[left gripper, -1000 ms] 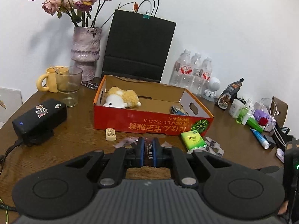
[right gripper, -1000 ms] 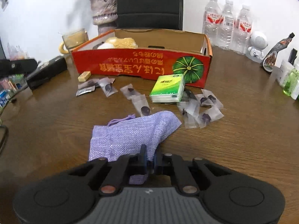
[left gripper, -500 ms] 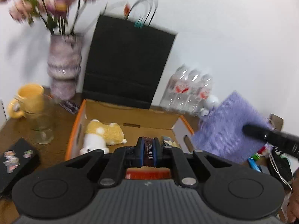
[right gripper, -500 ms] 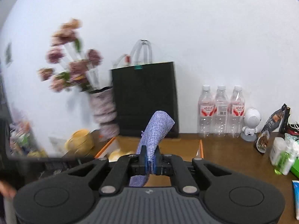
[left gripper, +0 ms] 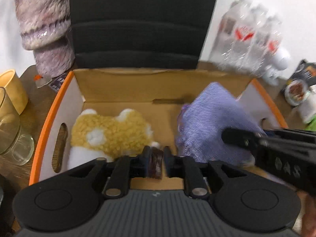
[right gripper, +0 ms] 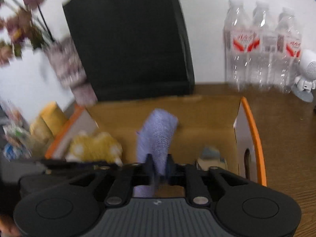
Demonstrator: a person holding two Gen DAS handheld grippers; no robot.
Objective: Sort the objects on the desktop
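Note:
An open cardboard box (left gripper: 59, 100) with an orange rim holds a yellow-and-white plush toy (left gripper: 110, 136). My left gripper (left gripper: 156, 162) is shut on a small dark packet (left gripper: 156, 164) and hangs over the box's near edge. My right gripper (right gripper: 158, 167) is shut on a purple cloth pouch (right gripper: 156, 138) and holds it above the box (right gripper: 252, 130) interior. The pouch (left gripper: 209, 126) and right gripper also show at the right in the left wrist view. The plush (right gripper: 94, 148) lies at the left of the box.
A black paper bag (left gripper: 138, 23) stands behind the box. A stone-look vase (left gripper: 45, 25), a yellow mug (left gripper: 11, 90) and a glass (left gripper: 11, 132) are to the left. Water bottles (right gripper: 262, 47) and a white robot figure (right gripper: 306, 73) stand at back right.
Both grippers have moved forward and lower over the box. The purple pouch, lifted from the table a second ago, now hangs inside the box opening. The left gripper still grips the dark packet.

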